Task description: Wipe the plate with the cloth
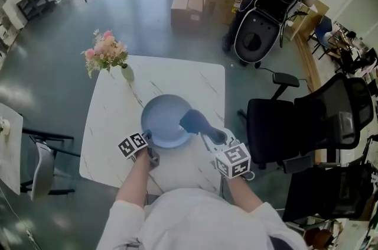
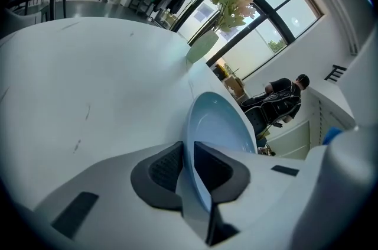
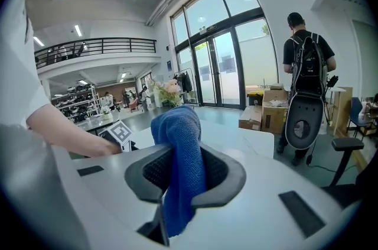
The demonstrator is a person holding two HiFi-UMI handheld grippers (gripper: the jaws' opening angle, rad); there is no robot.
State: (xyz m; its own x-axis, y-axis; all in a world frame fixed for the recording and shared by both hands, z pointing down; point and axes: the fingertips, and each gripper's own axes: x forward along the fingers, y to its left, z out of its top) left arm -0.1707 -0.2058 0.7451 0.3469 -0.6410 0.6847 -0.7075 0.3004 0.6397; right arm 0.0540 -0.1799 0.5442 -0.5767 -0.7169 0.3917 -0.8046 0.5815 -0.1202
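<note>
While the right gripper [image 3: 177, 175] is clamped on a fold of the blue cloth [image 3: 177, 130], leaving a bunched end jutting past the pads as a wiping head, the left gripper [image 2: 186, 169] is closed tight on the near rim of the pale blue plate [image 2: 221, 125], probably to pin it against sliding under the rubbing; in the head view the cloth lies over the plate's right side, though whether it presses on the surface I cannot tell; the plate sits towards the near edge of the white table [image 1: 115, 119], within easy reach of both hands; a vase of pink flowers [image 1: 107, 55] stands at the far left corner, well apart from the work; a black office chair [image 1: 319, 119] stands to the right of the table.
</note>
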